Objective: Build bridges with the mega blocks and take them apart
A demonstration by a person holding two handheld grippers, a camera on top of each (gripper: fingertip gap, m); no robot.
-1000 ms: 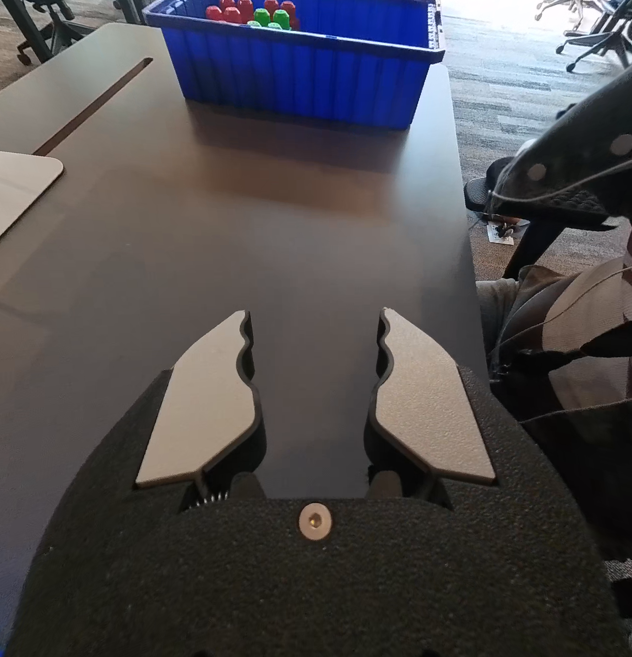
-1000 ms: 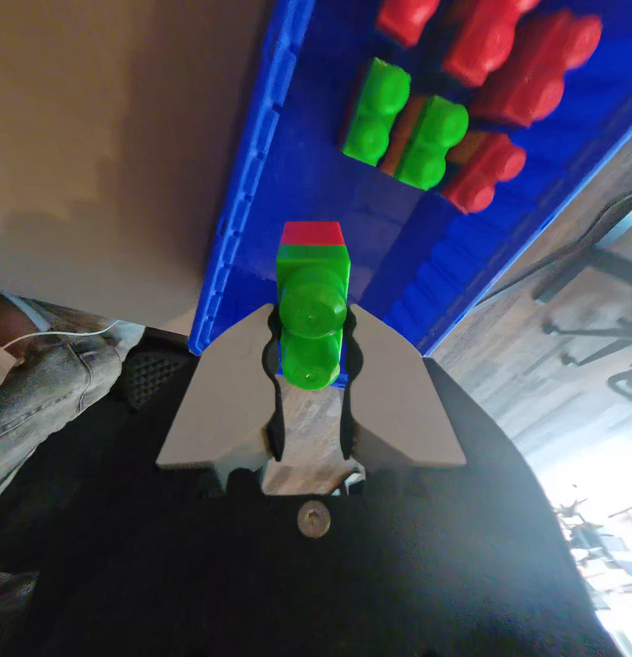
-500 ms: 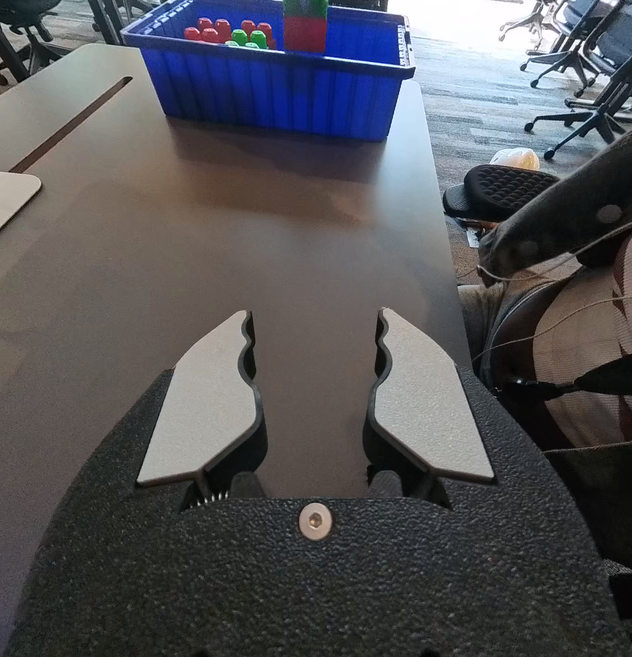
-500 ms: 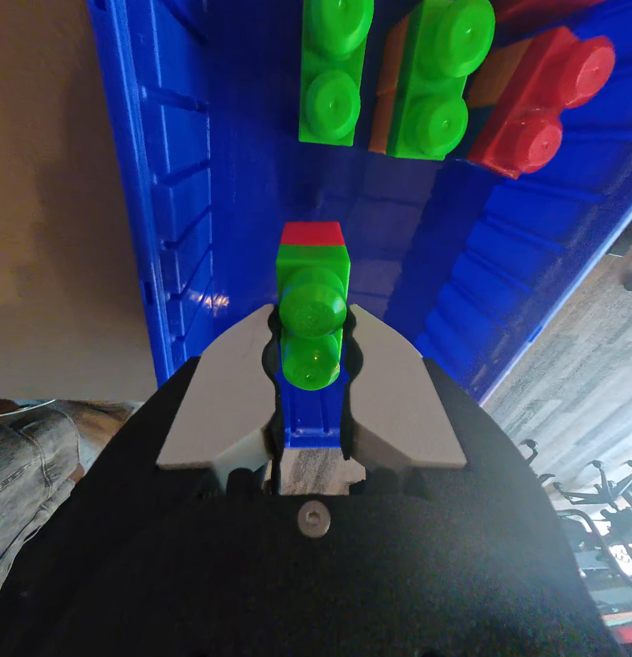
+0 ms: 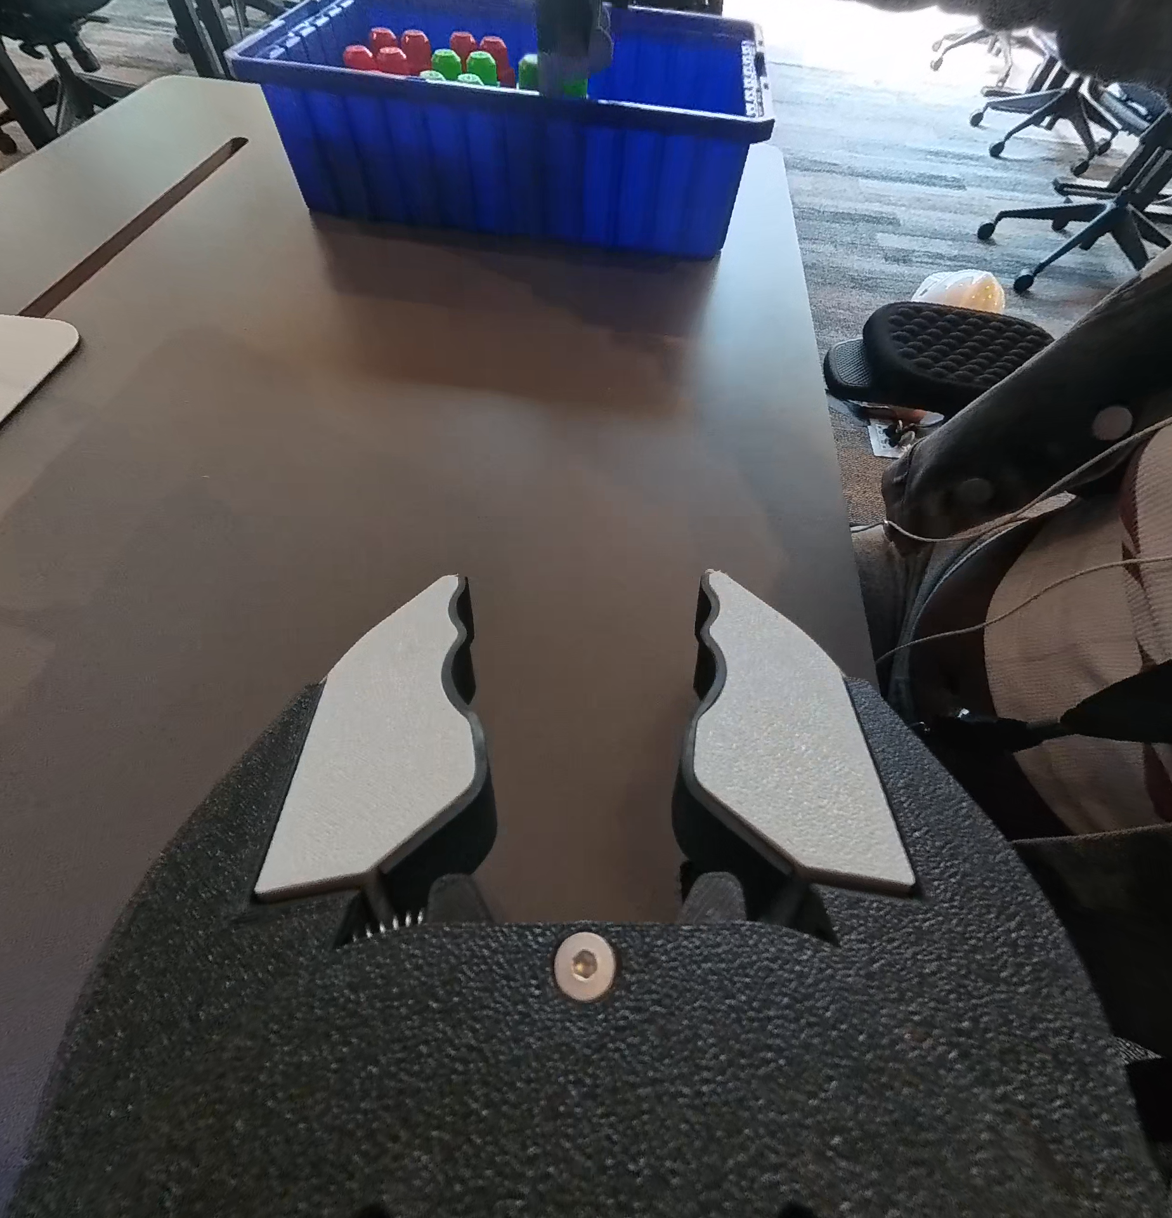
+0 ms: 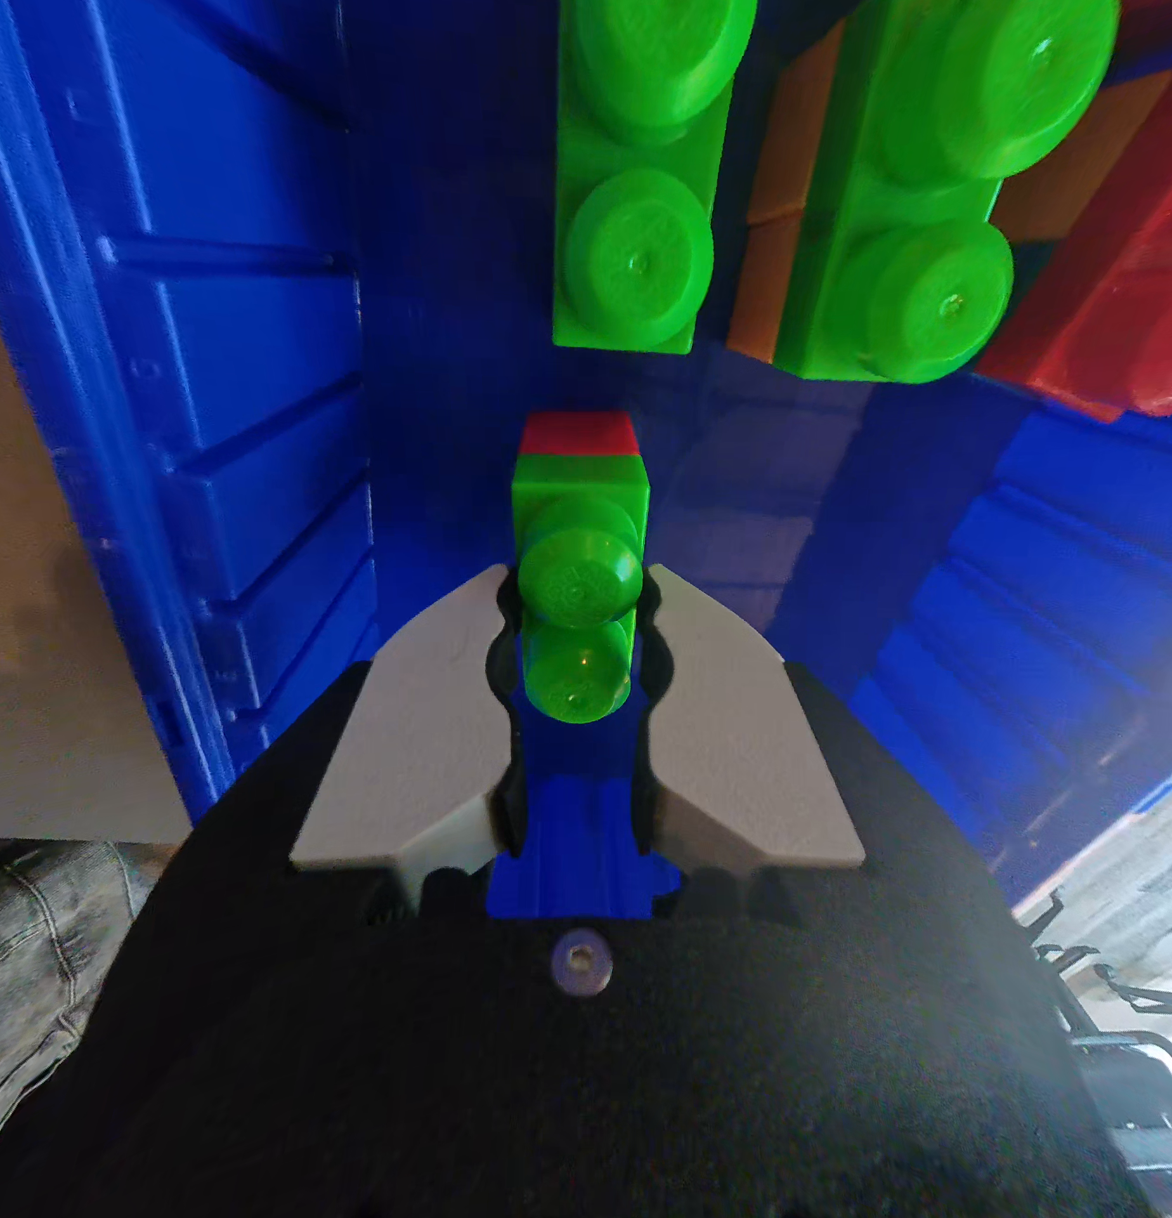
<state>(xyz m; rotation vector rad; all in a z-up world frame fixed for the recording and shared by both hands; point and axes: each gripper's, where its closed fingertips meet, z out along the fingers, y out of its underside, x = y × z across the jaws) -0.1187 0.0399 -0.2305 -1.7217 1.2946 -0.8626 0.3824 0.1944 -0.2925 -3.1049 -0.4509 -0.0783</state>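
While clamping green-on-red block stack (image 6: 580, 527) in right gripper (image 6: 578, 642) inside blue bin (image 6: 241, 461), risking knocking neighbouring green blocks (image 6: 629, 217); left gripper (image 5: 585, 633) idling spread, empty.

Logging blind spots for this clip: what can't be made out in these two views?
- Right wrist view: the red block under the held green block is mostly hidden by it.
- Right wrist view: red blocks in the blue bin are cut off by the frame edge.
- Left wrist view: the right gripper is blurred.
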